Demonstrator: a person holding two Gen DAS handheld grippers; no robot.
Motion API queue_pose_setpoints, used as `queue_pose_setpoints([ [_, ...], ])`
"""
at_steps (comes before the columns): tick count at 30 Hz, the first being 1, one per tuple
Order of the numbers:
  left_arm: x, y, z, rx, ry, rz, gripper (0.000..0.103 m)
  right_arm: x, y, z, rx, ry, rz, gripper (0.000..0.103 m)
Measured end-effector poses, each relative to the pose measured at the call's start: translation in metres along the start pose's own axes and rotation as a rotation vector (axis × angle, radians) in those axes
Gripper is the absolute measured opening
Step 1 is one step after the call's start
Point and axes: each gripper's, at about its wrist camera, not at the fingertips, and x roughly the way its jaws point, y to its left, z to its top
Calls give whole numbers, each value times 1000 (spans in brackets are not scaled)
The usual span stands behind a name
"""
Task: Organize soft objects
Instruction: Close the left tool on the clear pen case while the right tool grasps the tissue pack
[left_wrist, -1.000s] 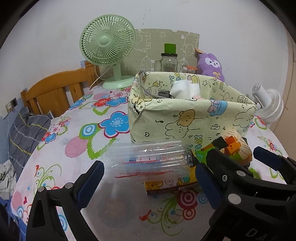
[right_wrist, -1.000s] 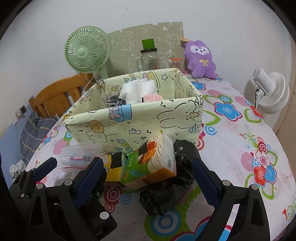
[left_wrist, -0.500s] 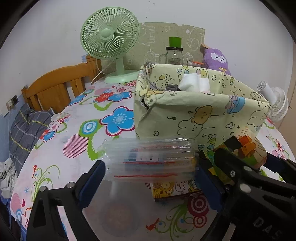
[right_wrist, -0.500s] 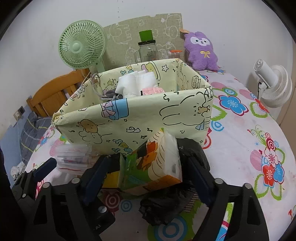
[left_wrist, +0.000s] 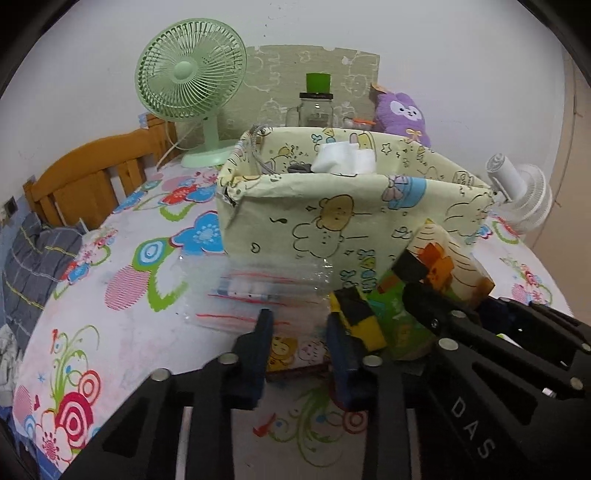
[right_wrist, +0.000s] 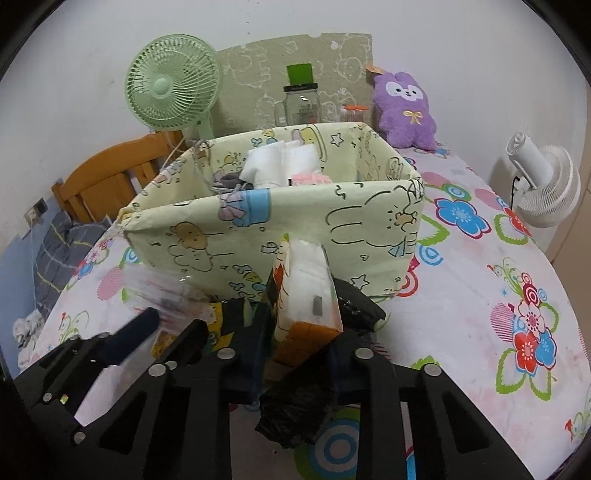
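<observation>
the clear plastic bags (right_wrist: 162, 291) are smeared with blur in the right wrist view, so their contents cannot be read there. the black bag (right_wrist: 299, 402) lies half under the tissue pack (right_wrist: 306, 299) and the gripper frame, its shape unclear. inside the fabric bin (left_wrist: 332, 221) only the tops of white folded things (left_wrist: 343, 158) show; the rest is behind its wall.

Right gripper (right_wrist: 297, 350) closing on a tissue pack (right_wrist: 308, 295), black bag (right_wrist: 295, 410) beneath. Just behind, a cartoon-print fabric bin (right_wrist: 280, 229) on the flowered tablecloth (right_wrist: 480, 295).
</observation>
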Motion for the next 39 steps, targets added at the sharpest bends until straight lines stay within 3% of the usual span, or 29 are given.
queue_pose_setpoints([
  [3,-2,-1,-1,-3,7,-14,2,-3,-1,0,4,3,2,25],
  [6,-5,-3,-2,-1,11,-17,0,-6,-2,-1,8,4,5,24],
  [39,-65,-24,1,3,-88,-36,0,-77,-8,-3,11,-119,20,20],
])
